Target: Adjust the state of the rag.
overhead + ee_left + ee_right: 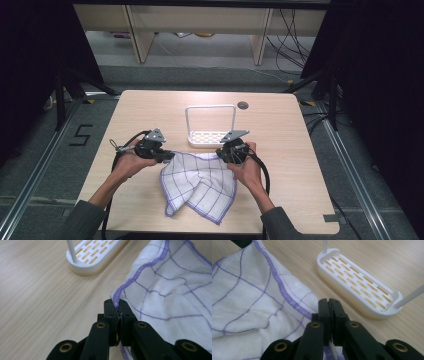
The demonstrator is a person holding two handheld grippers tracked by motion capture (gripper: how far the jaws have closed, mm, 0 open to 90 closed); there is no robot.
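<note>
1. Current step: we hold the cloth [199, 186], a white one with a purple grid and purple hem, by its two far corners. We judge that the step in hand is lifting it to hang it over the rack [210, 124].

2. Left gripper [167, 157]: its jaws are closed tight on the cloth's hem. In the left gripper view the purple edge runs straight into the pinch between the jaw tips [117, 307], so we take the far left corner as secured.

3. Right gripper [227, 155]: its jaws are likewise pressed together on the cloth. In the right gripper view the hem [287, 292] runs down to the closed tips [329, 305] and cloth shows below them.

4. Position of the cloth: it lies near the middle of the table [150, 107], between the two grippers and nearer to us than they are. Its near part rests crumpled on the wood, with one flap folded over.

5. Position of the rack: the white slotted base with its upright wire frame stands just beyond the grippers, near the cloth's far edge but apart from it.

6. Next move, as we judge it: raise both grippers together, keep the far edge taut between them, clear the top bar of the frame, then carry the cloth away from us and over it.

7. Caution: unequal lift may let the folded flap snag the rack or tip it.
</note>
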